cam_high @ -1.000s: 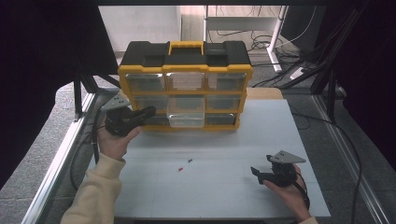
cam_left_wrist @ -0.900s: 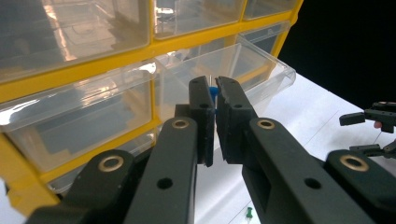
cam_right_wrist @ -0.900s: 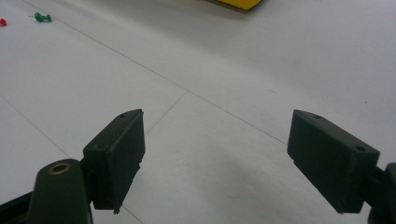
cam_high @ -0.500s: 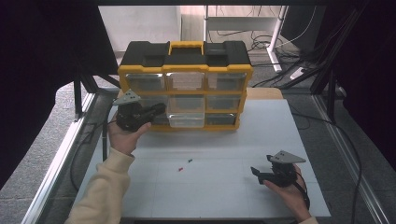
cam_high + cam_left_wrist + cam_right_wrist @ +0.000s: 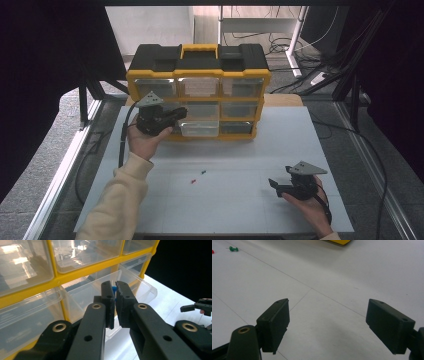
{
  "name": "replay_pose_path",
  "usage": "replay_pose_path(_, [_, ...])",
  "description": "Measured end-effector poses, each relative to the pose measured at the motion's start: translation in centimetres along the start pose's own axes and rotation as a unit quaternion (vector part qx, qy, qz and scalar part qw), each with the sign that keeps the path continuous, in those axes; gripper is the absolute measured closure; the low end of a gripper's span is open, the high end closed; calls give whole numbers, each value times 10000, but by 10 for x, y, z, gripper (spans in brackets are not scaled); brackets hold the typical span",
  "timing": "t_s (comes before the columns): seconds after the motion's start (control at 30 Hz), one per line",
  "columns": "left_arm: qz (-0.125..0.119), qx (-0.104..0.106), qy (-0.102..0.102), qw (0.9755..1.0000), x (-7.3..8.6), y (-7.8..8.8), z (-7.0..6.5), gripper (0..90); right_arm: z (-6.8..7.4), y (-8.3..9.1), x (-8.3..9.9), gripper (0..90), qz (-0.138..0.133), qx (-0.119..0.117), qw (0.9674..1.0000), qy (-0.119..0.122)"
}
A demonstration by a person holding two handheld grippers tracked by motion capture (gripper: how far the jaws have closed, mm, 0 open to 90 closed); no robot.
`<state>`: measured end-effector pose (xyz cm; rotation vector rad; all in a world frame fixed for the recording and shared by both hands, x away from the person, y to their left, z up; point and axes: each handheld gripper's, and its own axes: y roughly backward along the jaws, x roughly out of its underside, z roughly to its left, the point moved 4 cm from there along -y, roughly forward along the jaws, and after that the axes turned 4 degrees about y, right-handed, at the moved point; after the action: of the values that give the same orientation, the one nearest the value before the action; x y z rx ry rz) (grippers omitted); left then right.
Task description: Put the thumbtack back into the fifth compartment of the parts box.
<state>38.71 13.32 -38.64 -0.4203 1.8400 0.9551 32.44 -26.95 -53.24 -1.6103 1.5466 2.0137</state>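
At the bottom right of the high view, the right tongs (image 5: 276, 185) are held low over the white counter (image 5: 250, 160), well apart from everything else. In the right gripper view their jaws are seen spread wide, with bare counter between them and nothing touched.

Nearer the middle of the high view, a red pin (image 5: 192, 181) and a green pin (image 5: 203, 172) lie on the counter, close together; the green pin (image 5: 233, 249) is also seen at the upper left of the right gripper view.

Farther up, left of centre in the high view, the left tongs (image 5: 179, 113) are held against the front of the yellow drawer cabinet (image 5: 198, 62), at its middle and lower rows. In the left gripper view the left tongs (image 5: 115, 290) are seen nearly closed, and a small blue pin (image 5: 114, 289) is pinched between the tips, its metal point standing up. The pin is held just over the rim of a clear drawer (image 5: 140, 287) that is pulled out from the cabinet. At the right edge of that view the other tongs are seen far off over the counter.
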Motion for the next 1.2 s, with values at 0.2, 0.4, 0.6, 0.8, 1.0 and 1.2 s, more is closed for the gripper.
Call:
replay_pose_path(0.2, [110, -19, -44, 9999, -1, -12, 0, 851, 0, 0, 0, 190, 0, -14, 10000, 8])
replay_pose_path(0.4, [150, -12, -47, 9999, -2, -16, 1, 851, -1, 0, 1, 190, 13, -6, 10000, 1])
replay_pose_path(0.6, [155, -33, -45, 9999, -3, -16, 2, 850, 0, -1, 1, 190, 12, -14, 10000, 3])
replay_pose_path(0.8, [-2, -83, -4, 10000, -4, -19, 3, 635, -1, -1, 1, 189, 29, -20, 10000, 3])
replay_pose_path(1.0, [87, -30, -72, 9999, -4, -17, 1, 340, -1, -1, 1, 189, 39, -12, 10000, -9])
replay_pose_path(1.2, [72, -27, -102, 9999, -3, -10, -1, 239, -1, -1, 1, 190, 50, -17, 10000, -2])
